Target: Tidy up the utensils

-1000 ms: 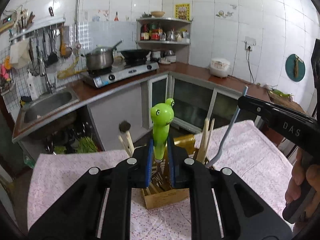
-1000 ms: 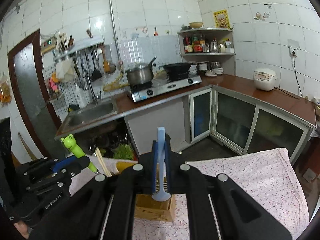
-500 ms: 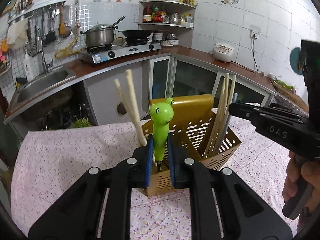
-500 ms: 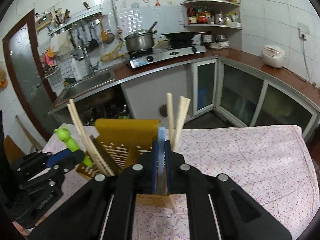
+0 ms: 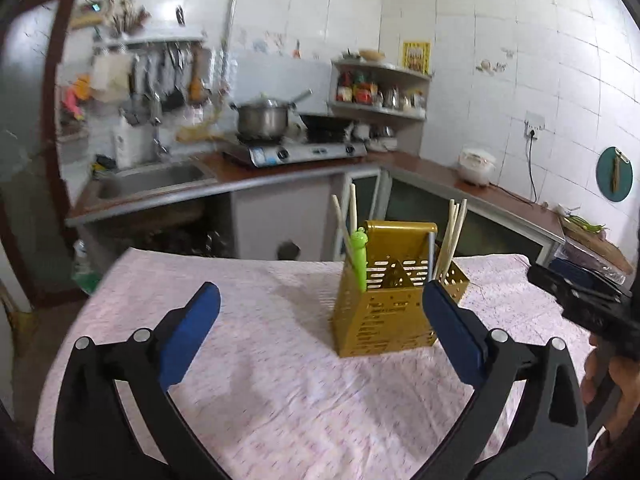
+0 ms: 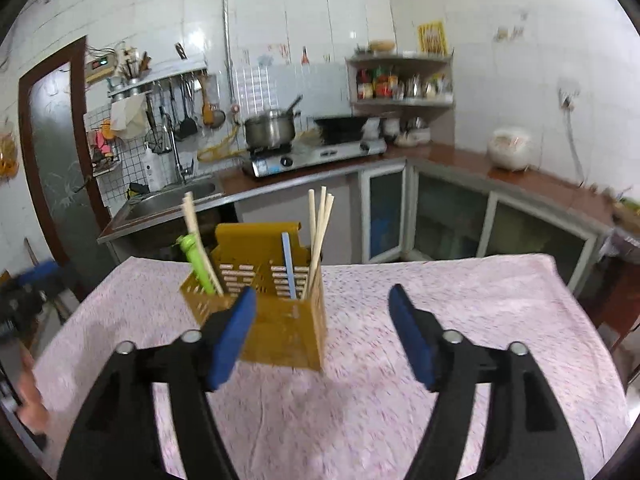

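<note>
A golden slotted utensil holder [image 5: 384, 312] [image 6: 280, 312] stands on the table. In it are a green frog-handled utensil [image 5: 359, 260] [image 6: 196, 260], a blue-handled utensil [image 5: 431, 254] [image 6: 289, 264] and several wooden chopsticks [image 5: 452, 236] [image 6: 318, 236]. My left gripper [image 5: 320, 332] is open and empty, drawn back in front of the holder. My right gripper [image 6: 322, 332] is open and empty, also just in front of the holder. The right gripper also shows at the right edge of the left wrist view [image 5: 580, 300].
The table carries a pink patterned cloth [image 5: 280, 360] [image 6: 460, 300]. Behind it run a kitchen counter with a sink [image 5: 152, 178], a gas stove with a pot [image 5: 264, 120], a corner shelf [image 5: 380, 92] and a rice cooker [image 5: 476, 166].
Both grippers lowered their utensils into the holder, then opened and pulled back. The green frog utensil and the blue-handled utensil now stand in the holder, free of the jaws.
</note>
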A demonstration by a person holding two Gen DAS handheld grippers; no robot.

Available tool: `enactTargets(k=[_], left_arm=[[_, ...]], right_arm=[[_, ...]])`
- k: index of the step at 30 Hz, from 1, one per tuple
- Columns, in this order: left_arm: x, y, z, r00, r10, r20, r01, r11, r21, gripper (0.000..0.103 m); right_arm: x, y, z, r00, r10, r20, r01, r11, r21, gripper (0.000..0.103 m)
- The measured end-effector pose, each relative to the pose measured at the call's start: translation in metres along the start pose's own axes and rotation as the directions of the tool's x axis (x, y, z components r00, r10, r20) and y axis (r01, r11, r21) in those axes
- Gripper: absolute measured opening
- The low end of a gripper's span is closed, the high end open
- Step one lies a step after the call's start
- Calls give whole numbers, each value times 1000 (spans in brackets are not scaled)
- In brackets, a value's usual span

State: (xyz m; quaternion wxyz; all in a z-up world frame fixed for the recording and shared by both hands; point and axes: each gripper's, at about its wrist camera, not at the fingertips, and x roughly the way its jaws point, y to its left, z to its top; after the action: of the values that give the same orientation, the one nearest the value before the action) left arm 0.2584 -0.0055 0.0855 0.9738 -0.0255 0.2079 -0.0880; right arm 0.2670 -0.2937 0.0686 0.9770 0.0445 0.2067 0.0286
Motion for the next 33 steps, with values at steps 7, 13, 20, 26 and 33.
enactTargets(k=[7, 13, 20, 26, 33], left_arm=[[-78, -5, -59, 997, 44, 68, -45, 999, 13, 98], [-125, -24, -110, 978, 145, 147, -151, 988, 28, 98], [-131, -29, -138, 981, 134, 142, -137, 991, 9, 98], [-121, -23, -145, 984, 133, 120, -133, 991, -16, 98], [-116, -25, -148, 981, 151, 123, -151, 989, -10, 98]], right_arm=[[-83, 30, -65, 995, -9, 96, 12, 999, -30, 95], [-121, 41, -112, 991, -36, 127, 36, 999, 3, 99], [-139, 48, -137, 974, -105, 200, 111, 993, -24, 99], [-137, 40, -141, 972, -110, 206, 113, 994, -2, 99], [-139, 42, -145, 965, -127, 229, 136, 991, -21, 99]])
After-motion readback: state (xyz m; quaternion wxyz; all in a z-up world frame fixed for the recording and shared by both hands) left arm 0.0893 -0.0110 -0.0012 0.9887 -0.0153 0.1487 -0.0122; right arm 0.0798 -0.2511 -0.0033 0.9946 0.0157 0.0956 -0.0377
